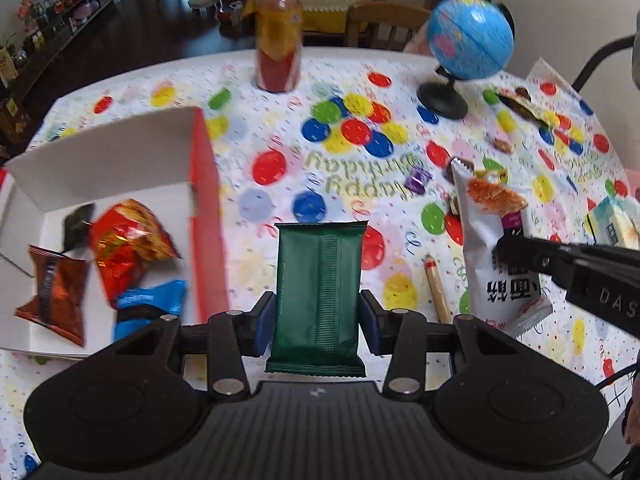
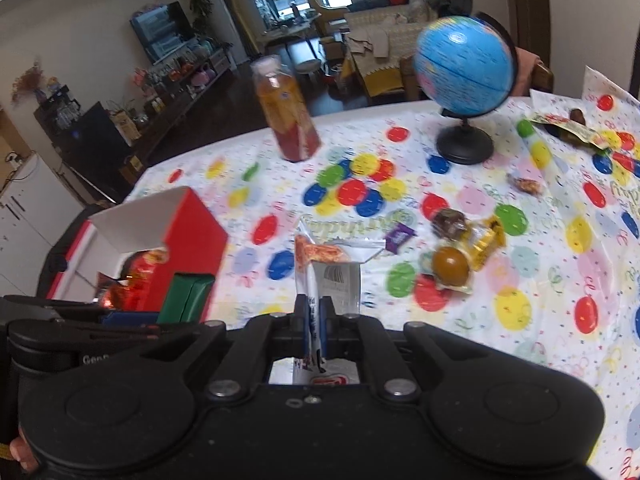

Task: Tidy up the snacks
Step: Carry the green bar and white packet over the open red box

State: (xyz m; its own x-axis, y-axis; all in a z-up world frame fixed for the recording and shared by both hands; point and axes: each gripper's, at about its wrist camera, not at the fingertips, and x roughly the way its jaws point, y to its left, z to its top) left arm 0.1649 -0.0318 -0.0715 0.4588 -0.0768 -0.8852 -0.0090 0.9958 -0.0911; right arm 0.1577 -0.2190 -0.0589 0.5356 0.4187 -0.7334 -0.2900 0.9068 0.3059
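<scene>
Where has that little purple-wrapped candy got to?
The purple candy lies loose on the balloon tablecloth near the table's middle, by the "Happy Birthday" lettering, left of the brown and gold sweets and in front of the globe.

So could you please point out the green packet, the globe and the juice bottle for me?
green packet (image 1: 318,292): left wrist view, middle of the wrapper's face.
globe (image 1: 470,36): left wrist view, centre of the blue sphere.
juice bottle (image 2: 290,116): right wrist view, middle of its body.
</scene>
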